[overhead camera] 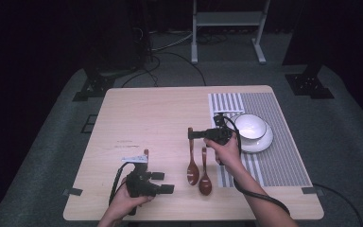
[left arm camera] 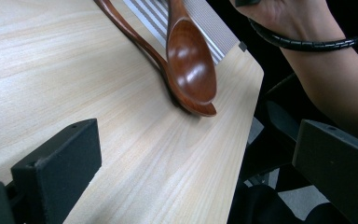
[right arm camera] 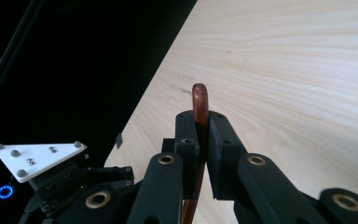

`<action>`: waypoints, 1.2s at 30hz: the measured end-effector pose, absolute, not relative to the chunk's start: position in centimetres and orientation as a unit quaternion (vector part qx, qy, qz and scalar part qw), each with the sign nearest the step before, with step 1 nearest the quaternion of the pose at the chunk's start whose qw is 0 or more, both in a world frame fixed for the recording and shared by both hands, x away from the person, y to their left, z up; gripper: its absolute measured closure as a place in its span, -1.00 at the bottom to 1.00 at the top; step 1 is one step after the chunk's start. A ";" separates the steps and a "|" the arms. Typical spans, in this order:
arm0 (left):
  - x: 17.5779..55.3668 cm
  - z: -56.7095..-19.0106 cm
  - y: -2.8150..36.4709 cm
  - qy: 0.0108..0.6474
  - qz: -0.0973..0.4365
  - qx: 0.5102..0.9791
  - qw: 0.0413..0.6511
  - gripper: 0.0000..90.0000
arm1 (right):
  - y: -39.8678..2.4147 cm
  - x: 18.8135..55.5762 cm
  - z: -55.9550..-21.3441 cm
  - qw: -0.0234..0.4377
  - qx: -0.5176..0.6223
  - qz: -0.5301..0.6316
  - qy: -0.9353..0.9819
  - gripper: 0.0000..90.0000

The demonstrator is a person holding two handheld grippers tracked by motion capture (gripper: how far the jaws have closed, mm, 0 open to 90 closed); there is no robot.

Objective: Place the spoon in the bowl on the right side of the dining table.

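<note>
The table is pale wood, with a striped mat over its right part. On the mat a white bowl sits on a saucer. Two brown spoons lie side by side at the mat's left edge, bowls toward the person: the left spoon and the right spoon.

The right gripper is held level above the table, just left of the bowl, its jaws pointing left. The right gripper view shows the jaws pressed together on the tip of a spoon's handle, which stands up between the pads. In the high view this looks like the left spoon, gripped at its far end with its bowl on or just above the wood; which of the two, I cannot tell. The left gripper rests near the table's front edge, jaws well apart and empty, pointing at the spoons; its own view shows the two spoons overlapping close ahead.

The step in hand seems to be picking up one spoon, probably to carry it to the bowl. The next move calls for lifting until the spoon's bowl clears its neighbour, keeping the thin handle from pivoting in the pads, then swinging right over the saucer's rim.
</note>
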State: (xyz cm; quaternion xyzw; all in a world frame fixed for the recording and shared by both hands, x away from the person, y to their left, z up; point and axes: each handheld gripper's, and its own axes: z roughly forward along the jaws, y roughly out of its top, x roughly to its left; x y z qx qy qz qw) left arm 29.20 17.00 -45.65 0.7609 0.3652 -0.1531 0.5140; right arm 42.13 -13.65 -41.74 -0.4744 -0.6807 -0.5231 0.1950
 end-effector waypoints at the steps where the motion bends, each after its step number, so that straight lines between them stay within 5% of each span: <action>1: 29.2 -45.6 17.1 0.366 -0.153 0.761 0.514 -1.00 | -13.9 42.2 -41.6 0.194 -0.476 -0.524 -0.679 0.85; 36: 29.4 -45.4 17.1 0.369 -0.150 0.756 0.520 -1.00 | -21.3 43.4 -38.0 0.132 -0.529 -0.553 -0.630 0.85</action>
